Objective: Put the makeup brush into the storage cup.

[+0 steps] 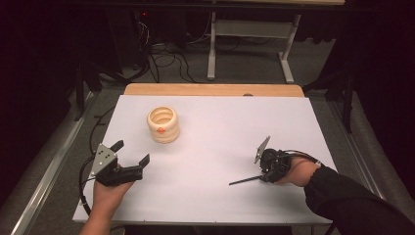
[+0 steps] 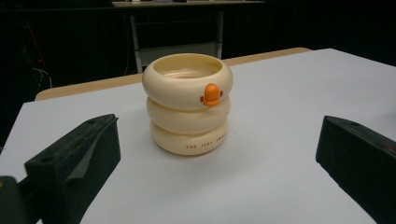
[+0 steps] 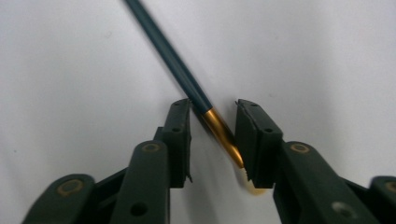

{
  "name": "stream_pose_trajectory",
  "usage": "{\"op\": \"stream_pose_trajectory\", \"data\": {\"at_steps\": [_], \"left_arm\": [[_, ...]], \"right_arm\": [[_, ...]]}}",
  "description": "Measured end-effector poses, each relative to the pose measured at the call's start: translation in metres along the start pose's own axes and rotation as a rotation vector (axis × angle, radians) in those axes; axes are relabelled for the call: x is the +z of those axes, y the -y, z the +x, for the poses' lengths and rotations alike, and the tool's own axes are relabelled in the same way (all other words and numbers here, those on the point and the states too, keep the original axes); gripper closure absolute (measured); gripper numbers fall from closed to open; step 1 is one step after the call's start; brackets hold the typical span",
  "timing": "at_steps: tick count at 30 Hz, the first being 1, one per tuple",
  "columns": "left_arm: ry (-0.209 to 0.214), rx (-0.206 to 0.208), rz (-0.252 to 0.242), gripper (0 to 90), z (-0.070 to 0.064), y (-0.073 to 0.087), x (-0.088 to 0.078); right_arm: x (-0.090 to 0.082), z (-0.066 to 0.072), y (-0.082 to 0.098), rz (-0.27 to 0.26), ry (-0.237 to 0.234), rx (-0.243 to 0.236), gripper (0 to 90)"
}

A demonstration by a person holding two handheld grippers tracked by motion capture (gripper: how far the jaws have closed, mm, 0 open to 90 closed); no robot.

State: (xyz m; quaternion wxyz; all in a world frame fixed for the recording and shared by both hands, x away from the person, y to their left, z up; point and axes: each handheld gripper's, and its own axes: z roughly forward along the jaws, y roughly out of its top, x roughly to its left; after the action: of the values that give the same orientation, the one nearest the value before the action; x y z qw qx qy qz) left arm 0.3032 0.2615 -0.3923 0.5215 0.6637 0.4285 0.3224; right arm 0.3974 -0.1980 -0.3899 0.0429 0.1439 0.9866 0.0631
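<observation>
A cream cup (image 1: pixel 163 124) shaped like three stacked rings, with a small orange knob, stands upright on the white tabletop (image 1: pixel 220 117). My left gripper (image 1: pixel 131 152) rests near the front left, open, aimed at the cup (image 2: pixel 187 102), which stands well beyond its jaws (image 2: pixel 217 120). A thin dark pen (image 1: pixel 244 180) lies on the table at the front right. My right gripper (image 1: pixel 265 175) points down over its right end. In the right gripper view the pen (image 3: pixel 173 60) runs slantwise between the narrowly parted jaws (image 3: pixel 213 106); its gold end (image 3: pixel 219 128) sits in the gap, not squeezed.
A bare wooden strip (image 1: pixel 215 89) borders the table's far edge. Beyond it stand a metal table frame (image 1: pixel 249 44) and loose cables (image 1: pixel 166 58) on the floor. A metal rail (image 1: pixel 54 161) runs along the left side.
</observation>
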Motion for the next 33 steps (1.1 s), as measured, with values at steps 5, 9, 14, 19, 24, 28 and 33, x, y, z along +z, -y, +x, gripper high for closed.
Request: {"op": "stream_pose_trajectory", "data": {"at_steps": [5,9,14,19,24,28,33], "left_arm": [[0.000,0.000,-0.002,0.5,-0.0002,-0.0004,-0.0004],[0.000,0.000,-0.002,0.5,-0.0002,-0.0003,-0.0003],[-0.006,-0.002,-0.006,0.5,0.0000,-0.0002,-0.0004],[-0.004,0.002,-0.002,0.5,-0.0003,-0.0002,0.0000],[-0.003,0.005,-0.001,0.5,-0.0019,-0.0003,0.0008],[-0.004,0.007,-0.004,0.5,-0.0027,-0.0007,0.0006],[0.000,0.011,-0.005,0.5,-0.0044,-0.0011,0.0014]], "right_arm": [[-0.0007,-0.0013,0.0006,0.006,0.007,0.009,78.7],[-0.0005,-0.0023,0.0005,0.009,0.013,0.016,81.5],[-0.0001,-0.0037,-0.0003,0.015,0.016,0.024,85.1],[0.0002,-0.0051,-0.0006,0.018,0.008,0.041,85.4],[0.0017,-0.0045,-0.0016,0.024,0.011,0.019,85.0],[0.0028,-0.0036,-0.0022,0.024,0.016,0.004,84.9],[0.0026,-0.0052,-0.0029,0.034,0.006,-0.002,86.0]]}}
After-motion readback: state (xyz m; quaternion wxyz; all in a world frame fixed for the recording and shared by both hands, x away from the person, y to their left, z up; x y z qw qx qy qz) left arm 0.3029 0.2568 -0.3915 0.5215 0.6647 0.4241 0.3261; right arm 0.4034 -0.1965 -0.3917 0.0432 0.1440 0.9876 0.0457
